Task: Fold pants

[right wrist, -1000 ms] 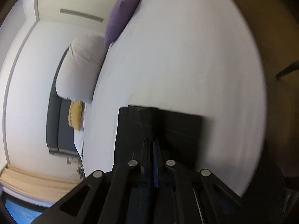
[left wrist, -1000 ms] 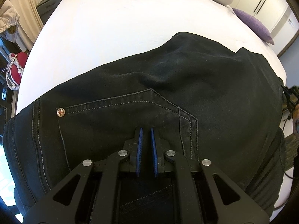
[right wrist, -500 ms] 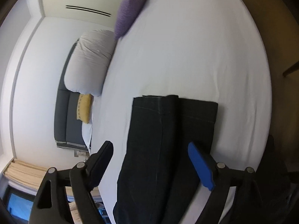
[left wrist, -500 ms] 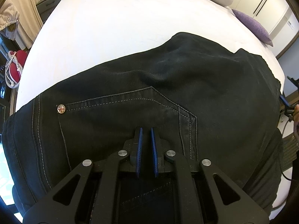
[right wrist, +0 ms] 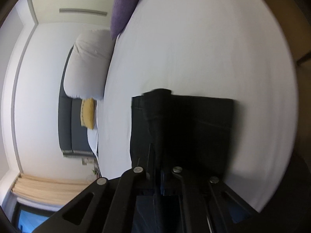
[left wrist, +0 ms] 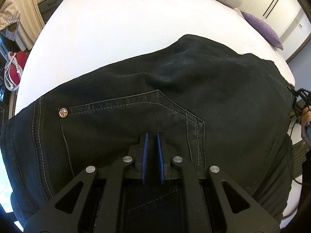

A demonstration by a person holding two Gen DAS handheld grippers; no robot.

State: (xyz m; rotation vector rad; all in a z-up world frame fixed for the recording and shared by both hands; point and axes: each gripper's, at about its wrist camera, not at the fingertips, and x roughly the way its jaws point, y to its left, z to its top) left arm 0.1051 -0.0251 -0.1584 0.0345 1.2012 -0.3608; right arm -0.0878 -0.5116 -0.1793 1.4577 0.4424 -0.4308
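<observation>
A: Where are the pants [left wrist: 194, 89]?

B: Spread across the near part of the bed [left wrist: 120, 25], on its white sheet. They are black, with pale stitching. The left wrist view looks down on the seat: a back pocket [left wrist: 124, 128] with a small metal rivet [left wrist: 63, 112] at its corner.

A: And the left tongs [left wrist: 152, 137]?

B: Narrow. The two blue pads stand nearly together with a thin slit between them, right over the pocket. The black cloth runs under and behind them; whether any of it is nipped between the pads I cannot tell.

A: The right tongs [right wrist: 157, 171]?

B: Drawn together on the leg end of the pants [right wrist: 182, 120]. A raised ridge of dark cloth runs straight into the fingers, and the hem ahead of them bunches up off the sheet. That view is blurred, so the pads themselves are hard to make out.

A: Anything else around?

B: A purple cushion [right wrist: 124, 5] and a large pale pillow [right wrist: 89, 64] at the far end of the bed, and a yellow cushion [right wrist: 87, 113] against a dark headboard [right wrist: 72, 124]. In the left wrist view a hand [left wrist: 306, 116] shows at the right edge, past the end of the pants, and something red [left wrist: 16, 66] lies beside the bed on the left
</observation>
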